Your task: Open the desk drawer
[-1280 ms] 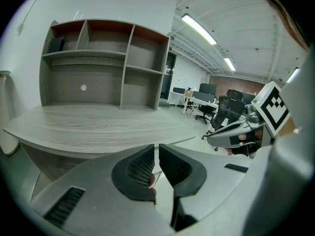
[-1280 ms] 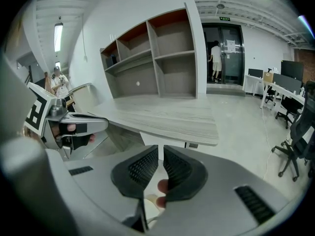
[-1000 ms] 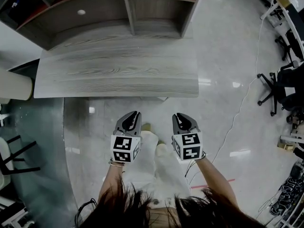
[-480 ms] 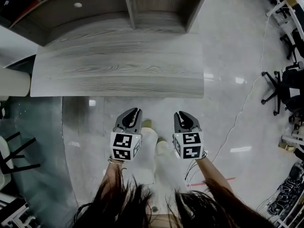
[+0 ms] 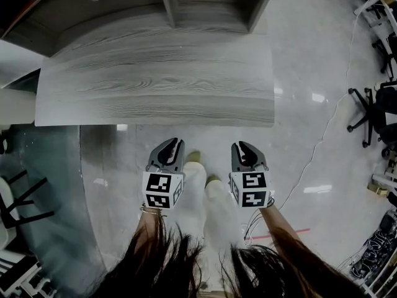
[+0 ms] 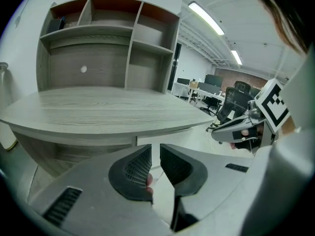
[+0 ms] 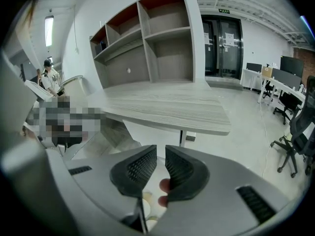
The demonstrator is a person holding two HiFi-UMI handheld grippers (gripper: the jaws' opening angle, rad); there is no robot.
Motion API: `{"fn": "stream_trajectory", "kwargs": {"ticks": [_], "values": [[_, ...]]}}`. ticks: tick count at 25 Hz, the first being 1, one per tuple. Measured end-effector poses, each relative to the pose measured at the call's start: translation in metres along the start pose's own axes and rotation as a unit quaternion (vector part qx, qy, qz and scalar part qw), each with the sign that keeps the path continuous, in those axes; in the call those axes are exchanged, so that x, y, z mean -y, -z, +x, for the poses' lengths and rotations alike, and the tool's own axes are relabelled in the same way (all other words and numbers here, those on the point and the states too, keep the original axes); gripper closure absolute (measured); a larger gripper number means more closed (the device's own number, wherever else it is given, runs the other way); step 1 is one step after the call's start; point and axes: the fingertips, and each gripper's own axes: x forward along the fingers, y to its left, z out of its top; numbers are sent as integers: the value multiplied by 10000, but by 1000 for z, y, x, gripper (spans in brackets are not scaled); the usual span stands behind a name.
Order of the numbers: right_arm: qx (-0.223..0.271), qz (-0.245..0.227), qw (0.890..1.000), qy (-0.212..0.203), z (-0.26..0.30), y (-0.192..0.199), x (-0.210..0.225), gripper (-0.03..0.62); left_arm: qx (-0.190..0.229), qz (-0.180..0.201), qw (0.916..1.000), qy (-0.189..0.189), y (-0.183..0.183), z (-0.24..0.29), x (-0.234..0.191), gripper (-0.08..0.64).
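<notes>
1. left gripper: jaws have just been opening and now stand a thin gap apart, with nothing between the pads.
2. right gripper: all but closed, also empty.
3. Step, as I judge it: approach. Both grippers hang over the floor, short of the desk near edge. Nothing touched, drawer not yet opened.
4. drawer: likely the pale panel just under the desk's top edge, ahead of the left gripper. No handle visible.
5. Next, my guess: get below the top, find a lip on that panel, clamp, pull toward the person.
6. Views: head view hides the drawer under the top. Left gripper view shows the panel. Right gripper view shows a support post instead.
</notes>
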Motion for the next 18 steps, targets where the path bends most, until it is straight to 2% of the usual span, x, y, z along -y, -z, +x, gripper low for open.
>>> {"fn": "stream_trajectory", "kwargs": {"ticks": [18], "values": [[-178, 292, 9993, 127, 43, 20, 16, 506, -39, -74, 10000, -48, 23, 34, -19, 506]]}}
